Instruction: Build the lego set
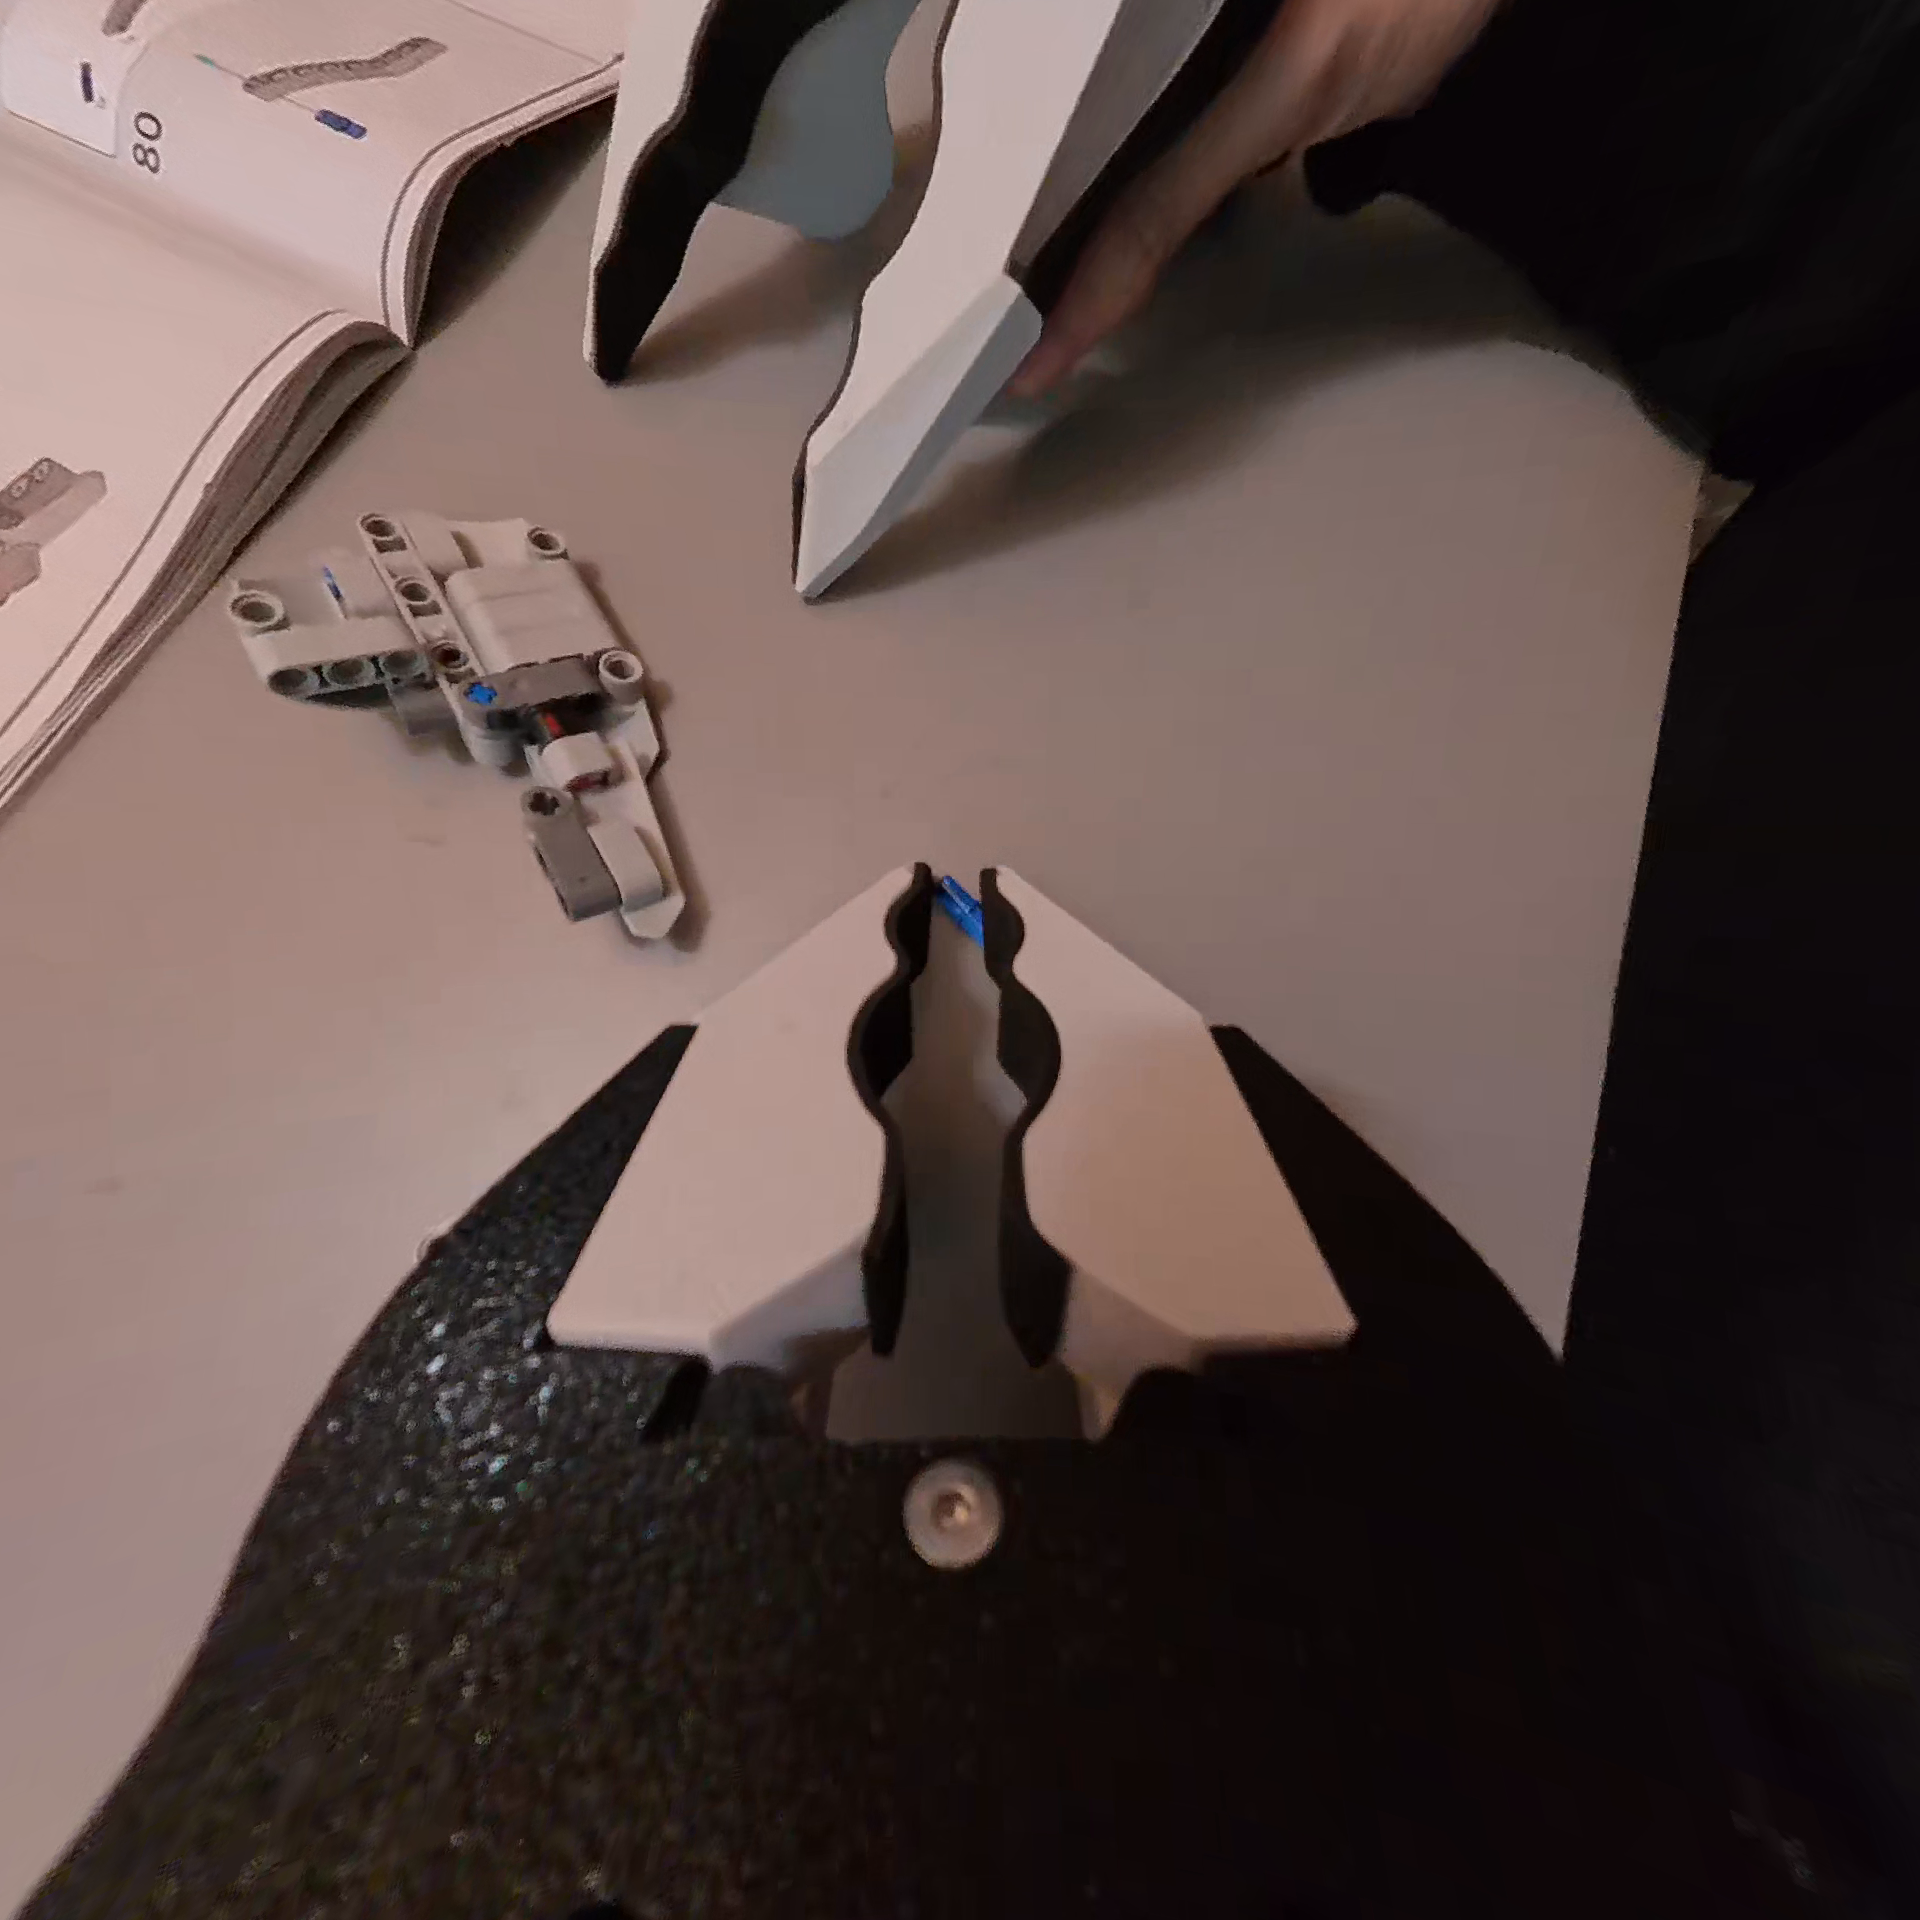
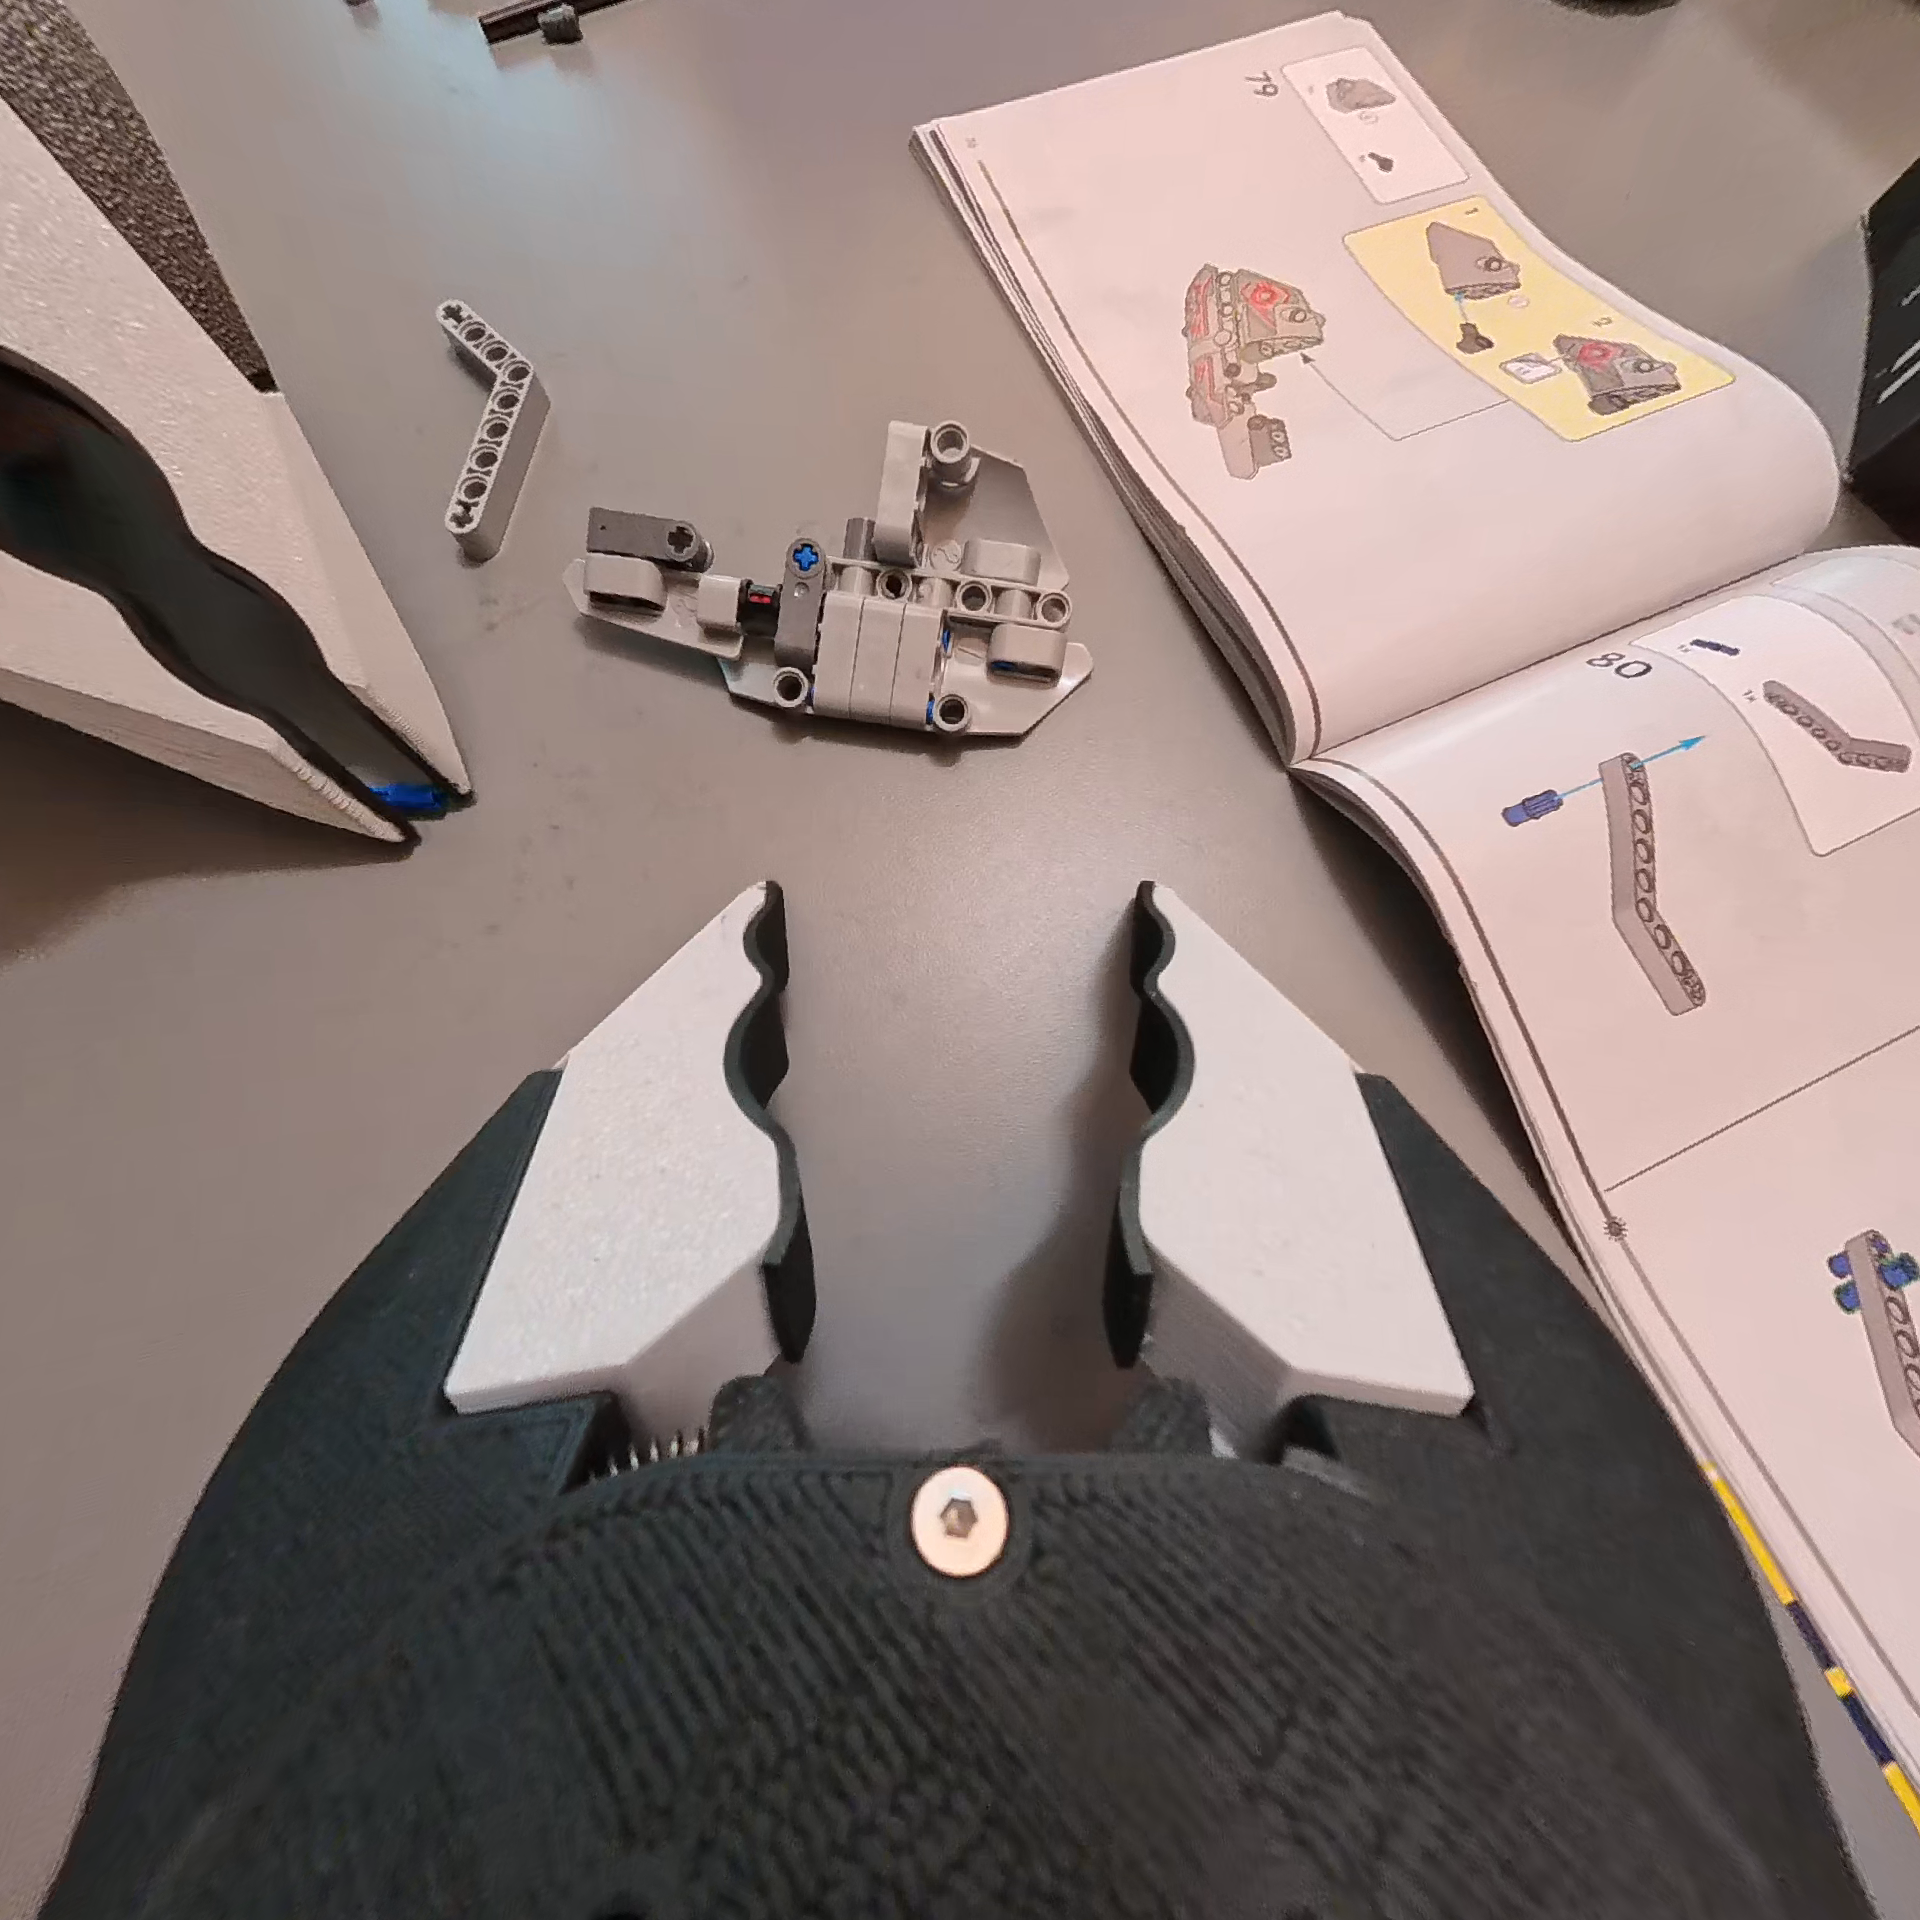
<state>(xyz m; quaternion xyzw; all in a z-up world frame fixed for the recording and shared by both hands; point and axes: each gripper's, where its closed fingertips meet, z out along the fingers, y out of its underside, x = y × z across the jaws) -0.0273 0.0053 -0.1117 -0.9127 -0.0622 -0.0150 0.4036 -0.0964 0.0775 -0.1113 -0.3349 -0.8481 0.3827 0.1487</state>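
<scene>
Grey table, black box

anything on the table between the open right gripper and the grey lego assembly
No. In the right wrist view, only bare table lies between the right gripper and the assembly.

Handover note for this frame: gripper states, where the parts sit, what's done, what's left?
Left gripper: shut on a blue pin, tips low over the table.
Right gripper: open, empty, short of the grey assembly.
Bent beam: loose on the table, left of the assembly in the right wrist view.
Manual: open on the right.
Done: pin picked up; assembly partly built.
Left: probably grasp the beam and push the pin into it, as the open page seems to show.
</scene>
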